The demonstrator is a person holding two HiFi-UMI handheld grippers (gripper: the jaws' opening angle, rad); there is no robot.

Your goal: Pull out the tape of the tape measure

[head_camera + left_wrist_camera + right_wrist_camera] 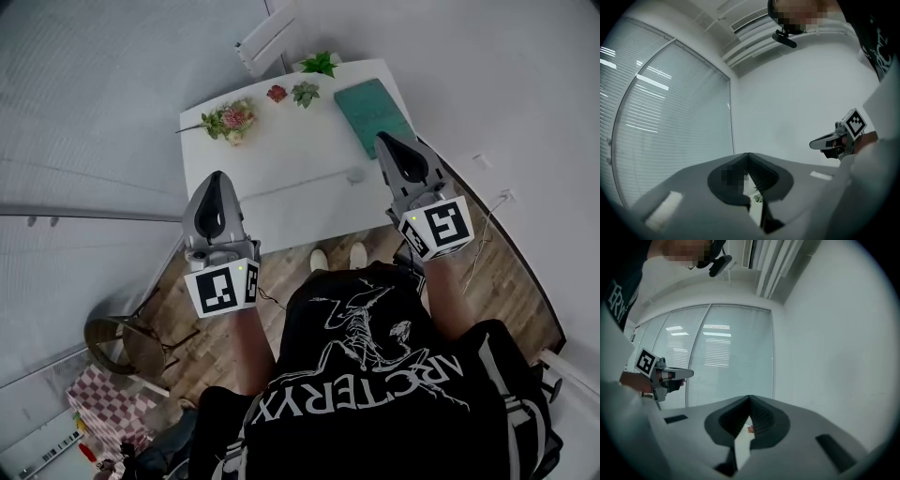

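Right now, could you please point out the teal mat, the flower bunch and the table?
teal mat (371, 109): head view, its middle
flower bunch (234, 118): head view, pink bloom
table (291, 142): head view, bare top

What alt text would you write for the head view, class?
A person holds the left gripper and right gripper, both shut and empty, over a white table with plants and a teal pad.
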